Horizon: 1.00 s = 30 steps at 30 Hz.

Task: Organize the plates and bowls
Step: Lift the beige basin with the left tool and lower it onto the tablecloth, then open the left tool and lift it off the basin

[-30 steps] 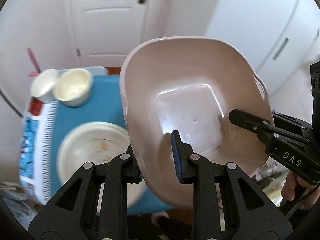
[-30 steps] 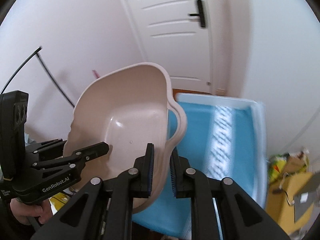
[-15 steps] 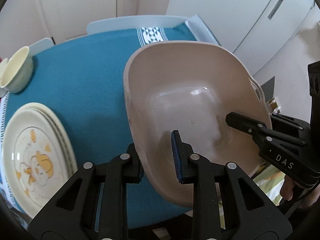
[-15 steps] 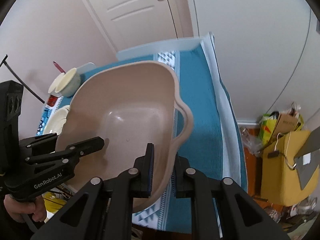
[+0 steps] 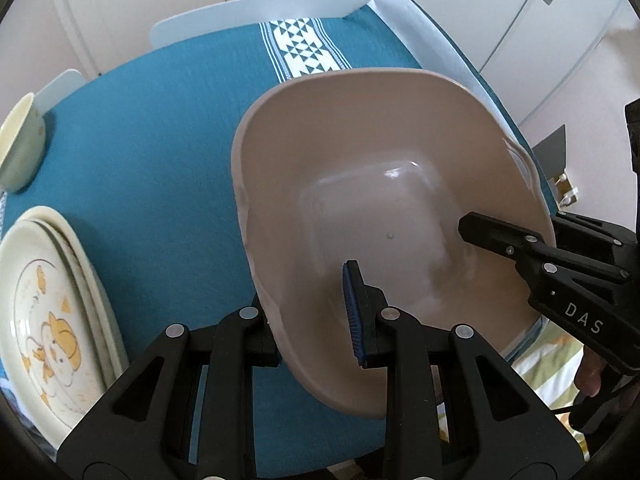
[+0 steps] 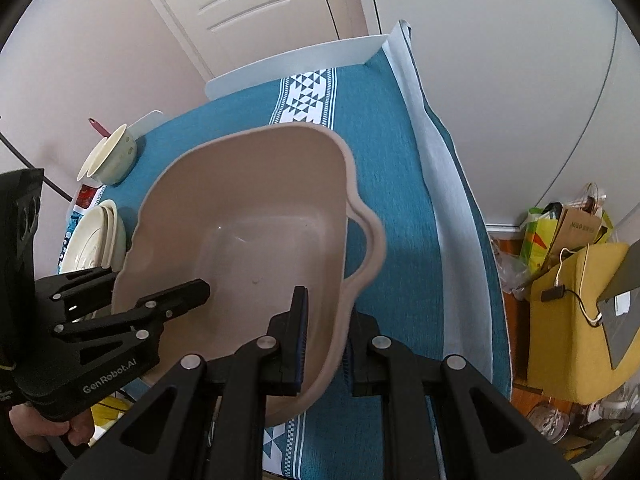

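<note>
Over the blue cloth, right of the plates, I hold an empty basin. My left tongs and right tongs clench its rim. It looks light, stiff, slick plastic; opposite rim grips seem safest.

The left matte black plastic two-finger gripper has angular, triangle-cut arms studded with round silver screws, and ribbed blue pads lining its jaws. The right matte black plastic two-finger gripper matches it. White lettering marks their sides: "DAS" and "GenRobot.AI".
</note>
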Motion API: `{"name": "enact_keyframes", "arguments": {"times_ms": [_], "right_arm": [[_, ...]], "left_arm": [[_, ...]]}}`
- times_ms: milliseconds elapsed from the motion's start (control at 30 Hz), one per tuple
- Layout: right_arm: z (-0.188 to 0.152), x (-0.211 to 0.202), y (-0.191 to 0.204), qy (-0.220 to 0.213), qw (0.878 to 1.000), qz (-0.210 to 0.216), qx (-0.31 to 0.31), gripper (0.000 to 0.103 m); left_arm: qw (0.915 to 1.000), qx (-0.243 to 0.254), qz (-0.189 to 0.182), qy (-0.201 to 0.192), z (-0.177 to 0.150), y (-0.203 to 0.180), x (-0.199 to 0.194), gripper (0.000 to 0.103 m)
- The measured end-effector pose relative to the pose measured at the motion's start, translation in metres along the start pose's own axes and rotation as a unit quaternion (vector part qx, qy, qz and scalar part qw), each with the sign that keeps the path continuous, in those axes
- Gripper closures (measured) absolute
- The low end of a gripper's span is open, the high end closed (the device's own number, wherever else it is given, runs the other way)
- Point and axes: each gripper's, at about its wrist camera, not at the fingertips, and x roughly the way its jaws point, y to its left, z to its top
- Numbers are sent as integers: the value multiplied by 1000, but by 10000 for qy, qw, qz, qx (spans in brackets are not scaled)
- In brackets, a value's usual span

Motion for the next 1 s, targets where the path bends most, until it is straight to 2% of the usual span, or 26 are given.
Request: {"name": "enact_keyframes", "arguments": {"times_ms": [233,333,367,400,467,500,867,933,967,1000], "right_arm": [[-4,6,-4,112,9998,90,136,89],[-4,7,-4,119,9997,84,186,89],[-4,8,-4,121,9997,83,204,89],[-4,8,-4,122,9996,88,226,89],[-4,9,-4,151,9995,112,259,89],[-5,10,-4,172,9994,128,283,89],[0,-8,-9,2,9985,120,543,89],[1,-10,-10,5,9981,139,594,82],[2,-12,-11,5,9980,145,613,64],[3,-14,-11,-23,9979,131,631,40]], "left_arm": [[9999,71,-7,129,-5,-2,7,81],[9999,54,-50,152,-3,-3,6,77],[9998,58,-55,154,-3,-4,5,65],[9999,67,-44,138,-2,-5,4,40],[10000,73,-23,12,-3,-6,-3,16],[9999,89,10,-70,-2,-7,-7,16],[9999,151,56,-16,0,-9,-20,16],[9998,166,58,-21,1,-9,-23,16],[9998,167,58,-26,1,-9,-24,16],[9998,159,60,-37,2,-9,-27,16]]}}
